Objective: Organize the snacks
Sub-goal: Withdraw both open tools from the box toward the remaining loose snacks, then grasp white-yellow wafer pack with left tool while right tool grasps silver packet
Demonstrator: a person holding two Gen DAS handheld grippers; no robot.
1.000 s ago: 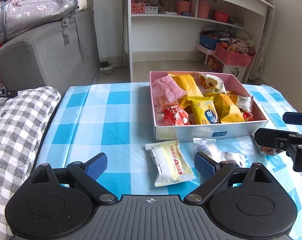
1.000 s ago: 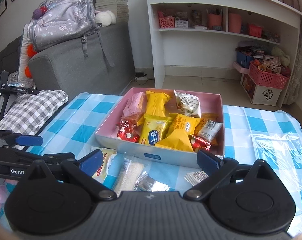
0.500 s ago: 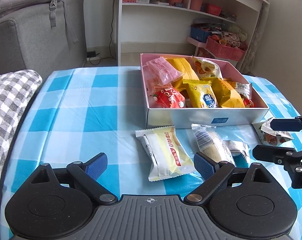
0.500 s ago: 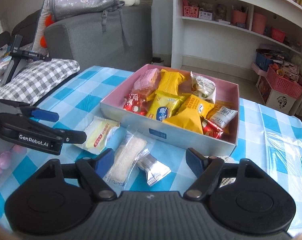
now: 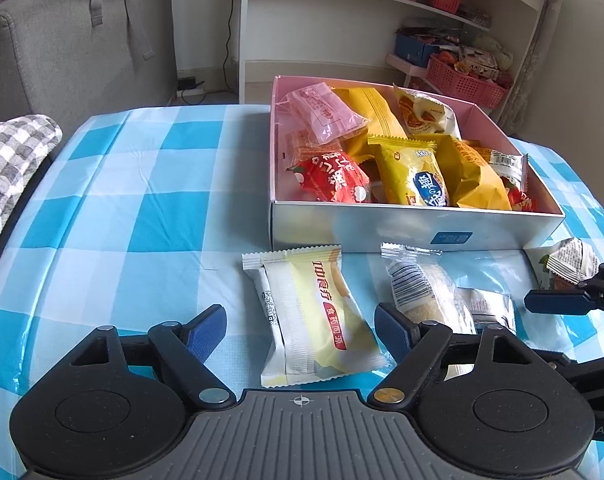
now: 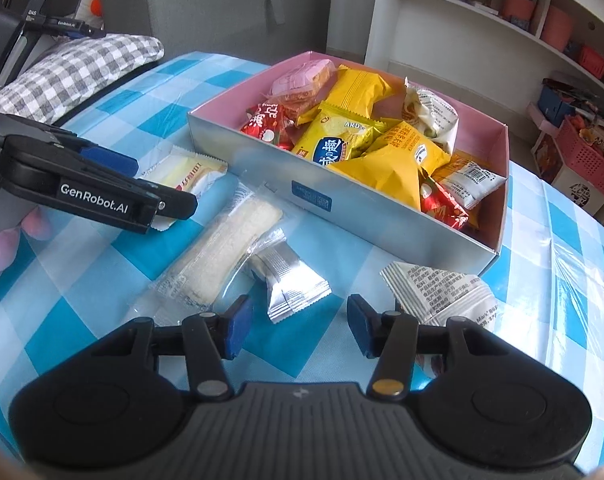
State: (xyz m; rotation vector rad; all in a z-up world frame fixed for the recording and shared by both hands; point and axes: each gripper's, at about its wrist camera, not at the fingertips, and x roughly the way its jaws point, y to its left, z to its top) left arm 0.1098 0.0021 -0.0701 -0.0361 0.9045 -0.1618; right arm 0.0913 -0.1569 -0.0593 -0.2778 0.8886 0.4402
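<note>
Snacks lie loose on the desk (image 5: 102, 208) in front of the box (image 5: 382, 226), and more are piled inside it. The left gripper (image 5: 300, 326) is wide open and holds nothing. The pale yellow pack (image 5: 318, 316) lies on the desk between its two blue fingers (image 5: 206, 326). Just to the right of that pack is the clear wafer pack (image 5: 426, 288), and the small silver pack (image 5: 490, 306) touches its far side.

The right gripper (image 6: 298, 326) is open too and holds nothing. The silver pack (image 6: 288, 280) sits just past its fingertips, in the gap. The white crinkly pack (image 6: 442, 292) lies beside its right finger, partly hidden behind it. The wafer pack (image 6: 222, 248) is off to the left.

The box stands right behind the loose packs, so its near wall is in the way of a straight push. Inside are a red pack (image 5: 334, 178), yellow bags (image 5: 412, 176), a pink pack (image 5: 322, 114) and a white bag (image 5: 426, 114).

Further back are a gray sofa (image 5: 62, 48), a checked cushion (image 5: 10, 160) and a white shelf (image 5: 382, 20) with a pink basket (image 5: 462, 82)
</note>
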